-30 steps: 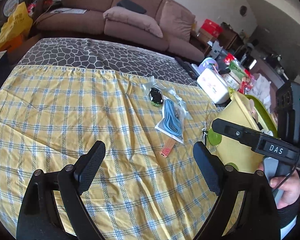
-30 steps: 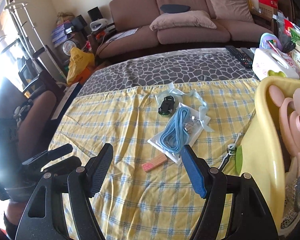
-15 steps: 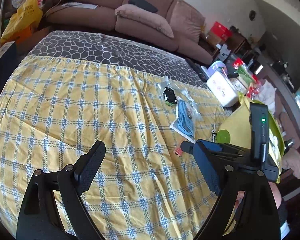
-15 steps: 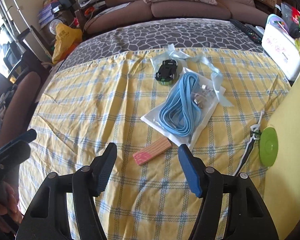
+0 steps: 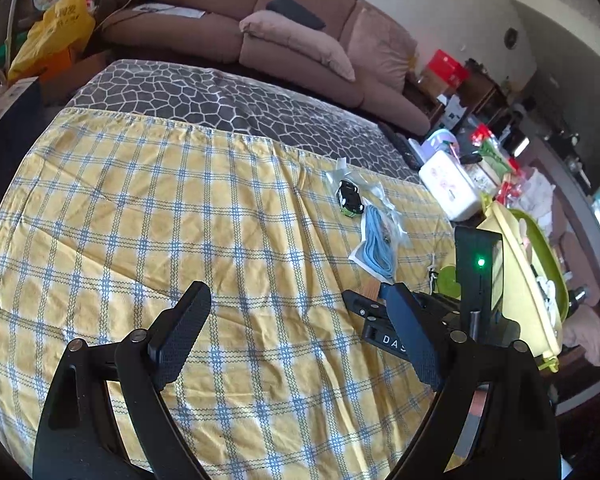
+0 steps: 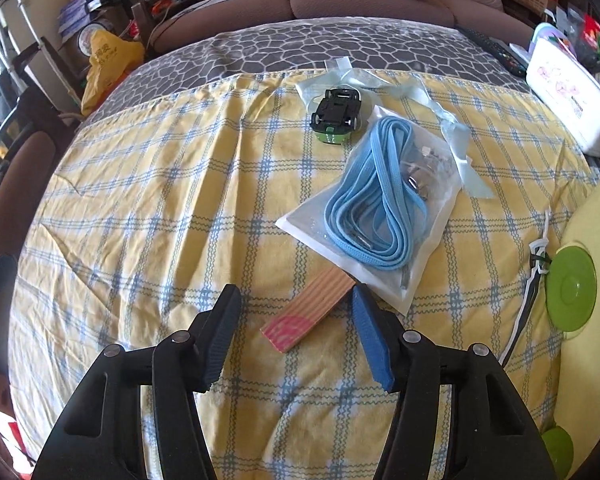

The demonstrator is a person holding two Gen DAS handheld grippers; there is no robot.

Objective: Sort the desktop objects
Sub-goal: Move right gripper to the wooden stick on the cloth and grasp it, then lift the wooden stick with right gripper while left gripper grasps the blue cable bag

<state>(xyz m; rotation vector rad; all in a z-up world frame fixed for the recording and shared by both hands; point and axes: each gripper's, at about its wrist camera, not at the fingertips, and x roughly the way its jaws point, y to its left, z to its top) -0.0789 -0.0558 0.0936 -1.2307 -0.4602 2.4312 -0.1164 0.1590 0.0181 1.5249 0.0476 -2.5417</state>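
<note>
A small wooden block (image 6: 306,312) with a pink end lies on the yellow checked cloth (image 6: 160,200). My right gripper (image 6: 295,294) hovers low over it, jaws closing, with the block between the fingers and the pads clear of it. Just beyond lie a clear bag of blue lace (image 6: 376,208) and an upturned green toy car (image 6: 336,118). My left gripper (image 5: 296,292) stands open and holds nothing above bare cloth. In the left wrist view the block (image 5: 371,289), the bag (image 5: 376,248) and the car (image 5: 349,200) sit to the right.
A yellow-green basket (image 6: 592,240) with a green suction cup (image 6: 571,289) stands at the right edge. A white box (image 6: 568,96) sits at the back right. A grey patterned cover (image 6: 340,48) and a brown sofa (image 5: 260,36) lie behind.
My right gripper has come down close over the wooden block and its jaws have narrowed around it. The left gripper has shifted a little and stays open.
</note>
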